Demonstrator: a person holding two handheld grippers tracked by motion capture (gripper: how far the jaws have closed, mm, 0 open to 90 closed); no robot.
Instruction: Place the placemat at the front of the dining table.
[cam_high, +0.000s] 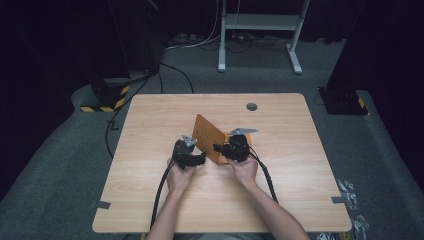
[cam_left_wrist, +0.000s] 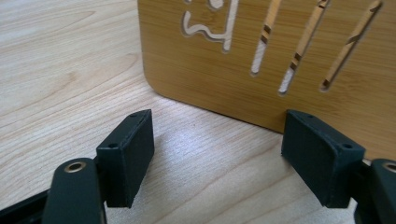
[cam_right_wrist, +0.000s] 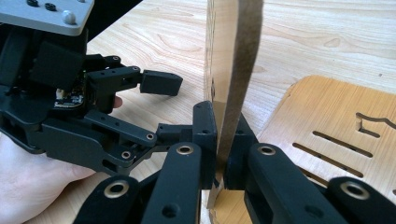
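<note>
A thin wooden board (cam_high: 207, 136) with cut-out slots stands on edge near the middle of the table (cam_high: 290, 190). My right gripper (cam_right_wrist: 227, 149) is shut on the near lower edge of this upright board (cam_right_wrist: 233, 60), a pad on each face. A second slotted board (cam_right_wrist: 336, 116) lies flat on the table just behind it. My left gripper (cam_left_wrist: 219, 135) is open, its jaws wide apart and low over the tabletop, pointing at the face of the upright board (cam_left_wrist: 224, 79) with nothing between them. In the right gripper view the left gripper (cam_right_wrist: 168, 107) sits just left of the board.
A small grey round cap (cam_high: 251, 106) sits in the tabletop at the back. Beyond the table, a white frame (cam_high: 260, 25) stands on the carpet, and a black stand with yellow-black tape (cam_high: 107, 97) sits at the left. Cables run across the floor.
</note>
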